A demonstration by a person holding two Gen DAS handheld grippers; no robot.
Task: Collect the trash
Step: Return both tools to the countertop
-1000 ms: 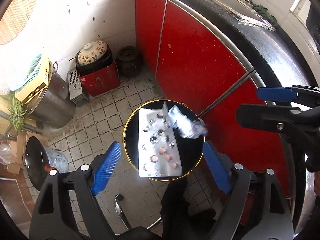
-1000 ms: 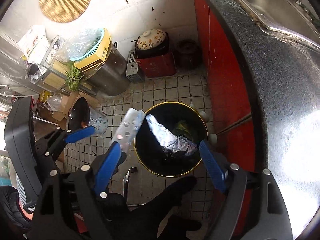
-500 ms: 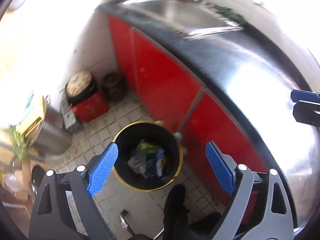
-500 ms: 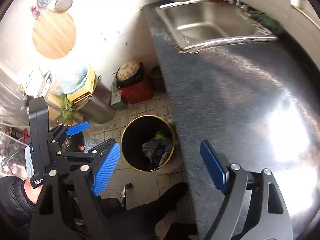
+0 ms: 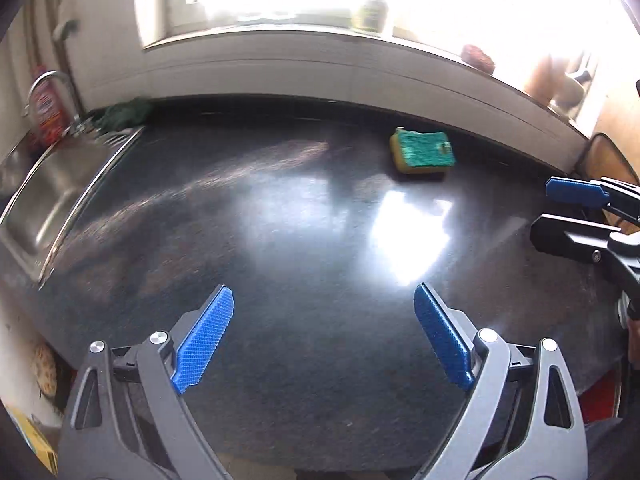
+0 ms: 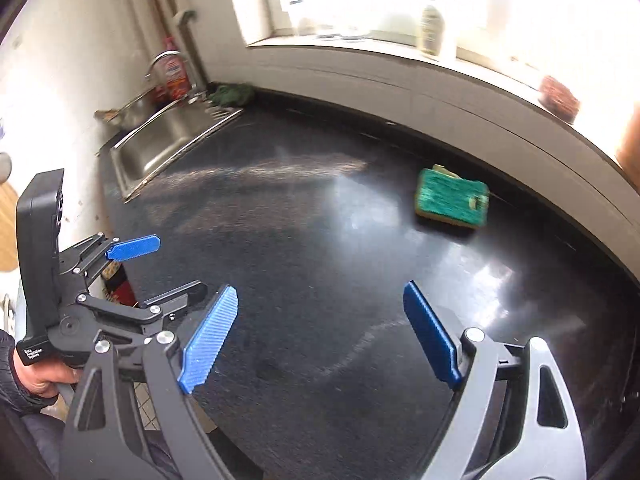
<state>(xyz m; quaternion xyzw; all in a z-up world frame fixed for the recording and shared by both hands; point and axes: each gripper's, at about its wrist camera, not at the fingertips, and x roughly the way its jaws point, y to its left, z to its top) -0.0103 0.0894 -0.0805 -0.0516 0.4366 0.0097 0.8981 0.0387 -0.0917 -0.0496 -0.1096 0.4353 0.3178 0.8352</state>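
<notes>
Both grippers hover over a dark glossy countertop (image 5: 304, 216), also in the right wrist view (image 6: 320, 248). My left gripper (image 5: 324, 336) is open and empty; it also shows at the left of the right wrist view (image 6: 160, 264). My right gripper (image 6: 320, 340) is open and empty; its fingers show at the right edge of the left wrist view (image 5: 576, 208). A green and yellow sponge (image 5: 422, 154) lies near the back wall, also in the right wrist view (image 6: 452, 200). No trash and no bin are in view.
A steel sink (image 6: 160, 144) with a tap (image 6: 160, 60) and a red bottle (image 5: 46, 112) sits at the left end. A dark green cloth (image 6: 232, 94) lies behind it. A bottle (image 6: 432, 28) stands on the bright window sill.
Both grippers have swung up from the yellow-rimmed bin on the floor to the countertop. The blister pack and crumpled wrapper dropped into the bin. Both stay open.
</notes>
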